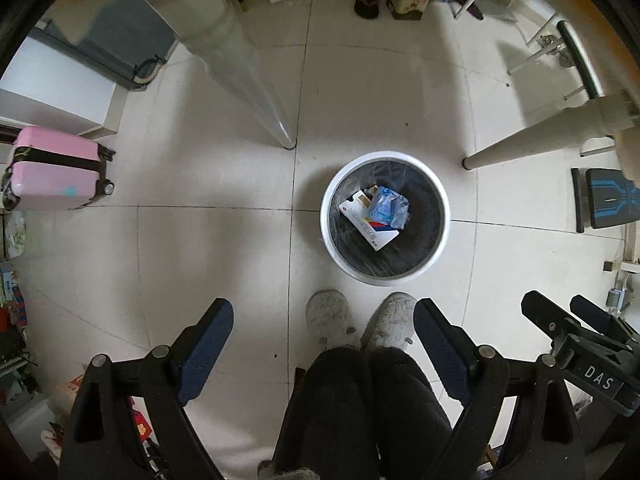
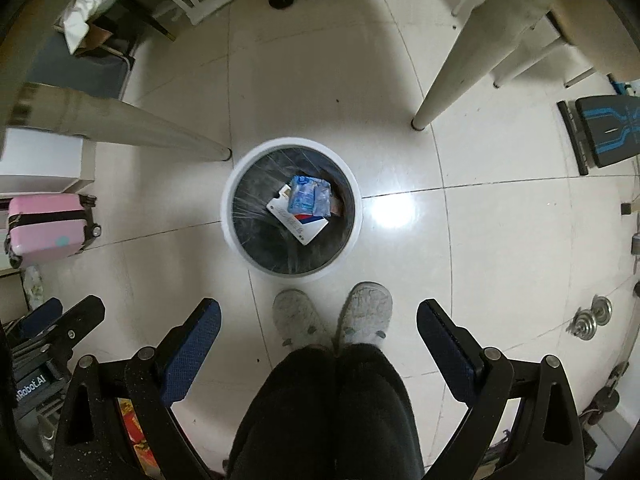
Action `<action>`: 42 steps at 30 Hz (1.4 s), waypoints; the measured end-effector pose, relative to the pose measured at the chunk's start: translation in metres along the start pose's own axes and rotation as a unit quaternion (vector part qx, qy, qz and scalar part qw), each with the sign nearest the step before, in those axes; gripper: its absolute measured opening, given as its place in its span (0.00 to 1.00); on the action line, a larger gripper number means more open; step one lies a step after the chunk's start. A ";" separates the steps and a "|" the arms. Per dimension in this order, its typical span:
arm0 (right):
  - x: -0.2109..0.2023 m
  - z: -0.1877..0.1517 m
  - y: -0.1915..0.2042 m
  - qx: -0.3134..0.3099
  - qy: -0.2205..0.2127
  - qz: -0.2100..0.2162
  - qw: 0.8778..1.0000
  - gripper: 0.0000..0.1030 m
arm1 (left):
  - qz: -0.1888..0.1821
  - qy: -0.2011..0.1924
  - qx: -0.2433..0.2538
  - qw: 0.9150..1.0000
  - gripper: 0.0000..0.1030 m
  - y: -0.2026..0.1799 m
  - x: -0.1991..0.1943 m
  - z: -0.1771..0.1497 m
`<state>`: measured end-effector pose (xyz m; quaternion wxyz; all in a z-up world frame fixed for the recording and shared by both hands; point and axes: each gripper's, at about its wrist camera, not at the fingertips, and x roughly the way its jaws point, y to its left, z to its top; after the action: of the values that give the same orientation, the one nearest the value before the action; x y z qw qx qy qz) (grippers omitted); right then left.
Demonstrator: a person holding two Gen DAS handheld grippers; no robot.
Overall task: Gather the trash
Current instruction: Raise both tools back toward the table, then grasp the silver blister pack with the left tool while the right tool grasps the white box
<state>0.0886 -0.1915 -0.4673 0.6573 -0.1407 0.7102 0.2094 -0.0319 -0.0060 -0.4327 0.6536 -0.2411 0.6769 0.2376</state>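
A round white trash bin (image 1: 334, 184) with a black liner stands on the tiled floor; it also shows in the right wrist view (image 2: 234, 184). Inside lie a white card box (image 1: 362, 222) (image 2: 298, 224) and a crumpled blue wrapper (image 1: 389, 208) (image 2: 308, 197). My left gripper (image 1: 323, 318) is open and empty, held high above the floor, near side of the bin. My right gripper (image 2: 319, 318) is open and empty too, above the floor just in front of the bin. The right gripper also shows at the left wrist view's lower right (image 1: 560, 312).
The person's grey slippers (image 1: 328, 316) (image 2: 370, 312) and dark trousers stand just in front of the bin. White table legs (image 1: 256, 92) (image 2: 452, 64) flank the bin. A pink suitcase (image 1: 56, 168) stands left, a black and blue pad (image 2: 604, 136) lies right, and boxes line the far wall.
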 end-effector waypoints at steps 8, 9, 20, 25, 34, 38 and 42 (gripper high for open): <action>-0.100 -0.025 0.016 -0.012 -0.018 0.010 1.000 0.97 | -0.001 -0.027 0.006 1.000 0.89 0.007 -0.085 -0.020; -0.116 -0.028 0.019 -0.014 -0.022 0.011 1.000 0.97 | -0.001 -0.031 0.008 0.999 0.89 0.008 -0.096 -0.022; -0.243 -0.024 0.042 -0.014 -0.073 0.053 0.996 0.97 | -0.009 -0.097 -0.008 0.995 0.89 0.018 -0.196 -0.005; -0.294 0.028 0.032 0.009 -0.104 0.081 0.991 0.97 | 0.007 -0.132 -0.029 0.991 0.89 0.013 -0.223 0.044; -0.337 0.227 -0.026 0.030 -0.126 0.047 0.991 0.97 | 0.022 -0.142 -0.069 0.987 1.00 -0.031 -0.236 0.191; -0.335 0.329 -0.044 0.012 -0.121 0.007 0.993 0.97 | 0.033 -0.119 -0.063 0.990 1.00 -0.059 -0.220 0.276; -0.326 0.421 -0.055 -0.010 -0.099 -0.021 0.995 0.97 | 0.053 -0.095 -0.041 0.993 1.00 -0.084 -0.198 0.356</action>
<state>0.5143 -0.0616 -0.1705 0.7275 -0.1405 0.6361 0.2154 0.3017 0.1588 -0.2466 0.6907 -0.2080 0.6136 0.3212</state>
